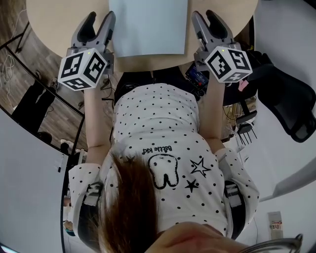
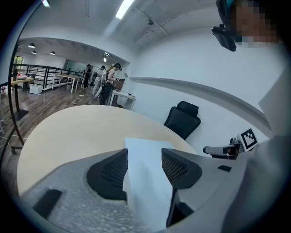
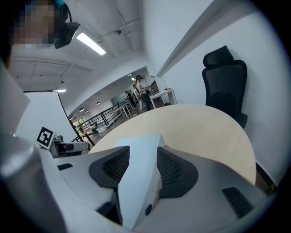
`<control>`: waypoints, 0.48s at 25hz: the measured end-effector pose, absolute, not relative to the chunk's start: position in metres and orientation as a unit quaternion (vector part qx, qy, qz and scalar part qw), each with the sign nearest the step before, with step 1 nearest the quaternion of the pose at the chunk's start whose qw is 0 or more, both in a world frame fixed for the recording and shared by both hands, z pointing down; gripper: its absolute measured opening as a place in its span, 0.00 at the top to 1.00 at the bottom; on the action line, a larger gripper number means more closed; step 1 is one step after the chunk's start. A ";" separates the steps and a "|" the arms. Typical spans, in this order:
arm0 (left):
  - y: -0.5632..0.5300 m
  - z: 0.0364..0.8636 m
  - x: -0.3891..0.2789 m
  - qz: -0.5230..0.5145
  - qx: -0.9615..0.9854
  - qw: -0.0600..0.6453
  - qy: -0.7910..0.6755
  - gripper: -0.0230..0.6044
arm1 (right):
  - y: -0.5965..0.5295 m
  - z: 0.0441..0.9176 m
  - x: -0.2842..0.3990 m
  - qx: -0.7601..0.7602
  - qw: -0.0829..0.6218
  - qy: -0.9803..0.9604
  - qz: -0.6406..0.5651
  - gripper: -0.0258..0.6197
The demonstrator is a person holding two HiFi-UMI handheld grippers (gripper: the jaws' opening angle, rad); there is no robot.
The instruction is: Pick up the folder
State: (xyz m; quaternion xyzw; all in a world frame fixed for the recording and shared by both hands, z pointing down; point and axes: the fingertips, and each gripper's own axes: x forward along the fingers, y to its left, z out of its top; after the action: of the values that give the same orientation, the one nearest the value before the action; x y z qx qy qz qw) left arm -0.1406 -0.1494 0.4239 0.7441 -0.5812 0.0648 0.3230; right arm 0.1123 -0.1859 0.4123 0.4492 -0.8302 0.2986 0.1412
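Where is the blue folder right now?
In the head view, the pale blue folder is at the top middle, on the round wooden table, between the left tool and right tool.

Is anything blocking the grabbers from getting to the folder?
No, nothing visible is in the way. The folder lies on the round table, with the left gripper and the right gripper at its two sides. In each gripper view the folder shows between the open fingers.
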 end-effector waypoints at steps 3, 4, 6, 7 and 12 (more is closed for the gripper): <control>-0.150 0.432 -0.141 0.070 0.743 0.330 -0.577 0.59 | -0.185 0.419 0.104 0.442 0.149 -0.831 0.305 0.66; -0.150 0.434 -0.141 0.072 0.743 0.333 -0.576 0.59 | -0.184 0.420 0.102 0.440 0.149 -0.830 0.307 0.66; -0.149 0.438 -0.138 0.073 0.742 0.337 -0.574 0.59 | -0.184 0.423 0.101 0.438 0.149 -0.829 0.313 0.66; -0.149 0.440 -0.135 0.074 0.742 0.340 -0.573 0.59 | -0.184 0.425 0.101 0.437 0.150 -0.829 0.316 0.65; -0.145 0.452 -0.125 0.082 0.738 0.354 -0.568 0.59 | -0.180 0.434 0.102 0.431 0.150 -0.827 0.330 0.65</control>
State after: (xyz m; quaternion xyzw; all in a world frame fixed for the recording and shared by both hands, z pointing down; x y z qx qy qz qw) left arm -0.1249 -0.1449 0.4517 0.7380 -0.5685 0.0817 0.3542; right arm 0.1016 -0.1796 0.4338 0.4307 -0.8265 0.3300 0.1499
